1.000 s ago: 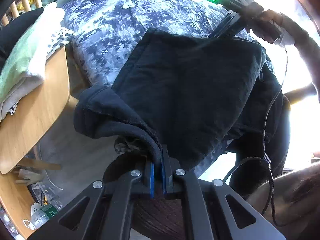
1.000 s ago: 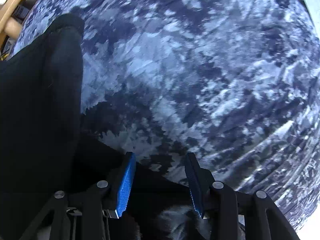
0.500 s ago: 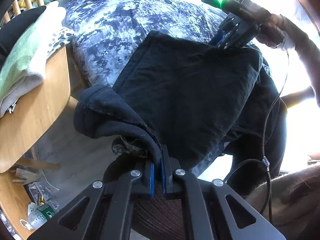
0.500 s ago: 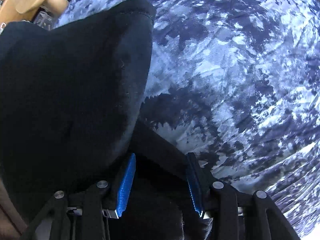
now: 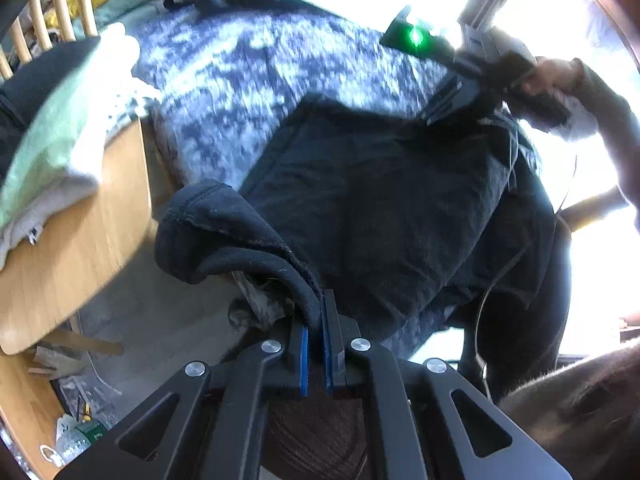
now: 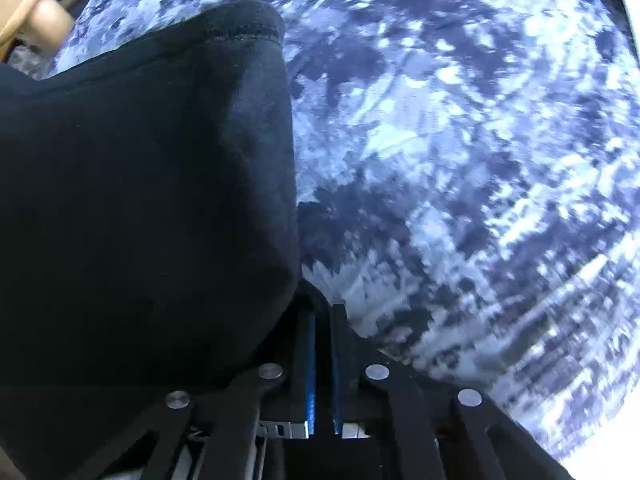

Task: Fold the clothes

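A black fleece garment (image 5: pixel 380 208) lies spread on a bed with a blue and white mottled cover (image 5: pixel 248 80). My left gripper (image 5: pixel 316 320) is shut on the garment's near edge, where a cuffed fold (image 5: pixel 208 220) hangs over the bed's side. My right gripper (image 5: pixel 448 104), seen from the left wrist view, is at the garment's far right corner. In the right wrist view my right gripper (image 6: pixel 322 312) is shut on the black cloth (image 6: pixel 140 200), whose hemmed corner (image 6: pixel 244 28) rises at the left over the bed cover (image 6: pixel 460 160).
A wooden chair (image 5: pixel 84 232) stands left of the bed with a stack of folded clothes (image 5: pixel 60 128) on it. Bottles and clutter (image 5: pixel 76 432) lie on the floor below. A bright window is at the right.
My right gripper was open over the garment's far corner and has shut on the cloth. My left gripper stays shut on the near edge.
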Motion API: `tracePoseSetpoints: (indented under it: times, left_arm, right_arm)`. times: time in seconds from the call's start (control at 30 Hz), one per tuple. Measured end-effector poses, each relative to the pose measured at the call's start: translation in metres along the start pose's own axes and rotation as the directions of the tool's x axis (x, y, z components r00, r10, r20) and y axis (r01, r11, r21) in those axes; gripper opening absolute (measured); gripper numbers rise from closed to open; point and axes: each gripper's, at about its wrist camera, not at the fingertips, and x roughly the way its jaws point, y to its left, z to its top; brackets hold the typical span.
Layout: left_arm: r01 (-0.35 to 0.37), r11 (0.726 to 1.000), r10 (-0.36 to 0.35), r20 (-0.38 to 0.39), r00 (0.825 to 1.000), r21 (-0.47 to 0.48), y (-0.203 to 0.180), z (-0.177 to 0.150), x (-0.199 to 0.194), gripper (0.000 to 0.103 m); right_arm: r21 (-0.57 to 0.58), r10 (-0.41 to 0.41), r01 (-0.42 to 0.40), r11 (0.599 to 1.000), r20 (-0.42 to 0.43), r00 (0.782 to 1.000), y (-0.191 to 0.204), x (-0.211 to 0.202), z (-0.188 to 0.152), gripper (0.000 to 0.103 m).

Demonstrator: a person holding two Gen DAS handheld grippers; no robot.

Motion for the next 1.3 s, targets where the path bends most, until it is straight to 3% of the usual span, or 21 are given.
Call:
tracePoseSetpoints:
  times: [0.17,0.33,0.43,0.5,0.67,0.8,0.97,1.03,1.1,1.2,1.3]
  left_arm:
    - [-0.035,0.999,0.034,0.067,0.997,0.007,0.005,0.02,-0.009,0.005]
    - [-0.114,0.993,0.109,0.157,0.982,0.025,0.01,0.059,-0.009,0.005]
    - [-0.143,0.99,0.138,0.211,0.968,0.006,0.015,0.089,-0.005,0.005]
    - [-0.146,0.989,0.14,0.246,0.959,0.003,0.015,0.107,-0.004,0.005]
    - [-0.237,0.971,0.214,0.34,0.916,0.026,0.005,0.153,0.002,0.005]
    - [-0.126,0.991,0.132,0.316,0.94,-0.037,0.023,0.176,0.018,0.006]
    - [-0.185,0.962,0.232,0.242,0.942,-0.202,0.065,0.178,0.048,0.004]
    - [-0.138,0.959,0.188,0.193,0.963,-0.249,0.08,0.176,0.063,0.004]
    - [-0.153,0.958,0.196,0.166,0.966,-0.243,0.077,0.177,0.071,0.004]
    - [-0.253,0.943,0.278,0.094,0.956,-0.215,0.073,0.18,0.086,0.004]
    - [-0.28,0.938,0.289,0.016,0.957,-0.203,0.081,0.173,0.099,0.004]
  right_arm:
    - [0.119,-0.046,0.036,0.992,0.082,0.996,-0.024,-0.04,-0.018,0.003]
    - [0.262,-0.082,0.029,0.965,0.192,0.978,-0.069,-0.086,-0.042,0.003]
    - [0.377,-0.107,-0.004,0.926,0.273,0.956,-0.095,-0.108,-0.036,0.003]
    - [0.436,-0.135,-0.021,0.9,0.325,0.936,-0.088,-0.114,-0.045,0.003]
    - [0.547,-0.199,-0.073,0.834,0.422,0.884,-0.139,-0.155,-0.038,0.003]
    - [0.596,-0.219,-0.135,0.792,0.483,0.848,-0.169,-0.17,-0.043,0.003]
    - [0.706,-0.326,-0.119,0.698,0.461,0.825,-0.207,-0.168,-0.071,0.002]
    - [0.728,-0.308,-0.129,0.673,0.434,0.847,-0.219,-0.153,-0.074,0.002]
    - [0.749,-0.305,-0.097,0.656,0.38,0.873,-0.227,-0.136,-0.072,0.002]
    - [0.785,-0.322,-0.012,0.619,0.268,0.908,-0.234,-0.105,-0.066,0.002]
    - [0.814,-0.276,0.014,0.58,0.181,0.944,-0.245,-0.072,-0.071,0.002]
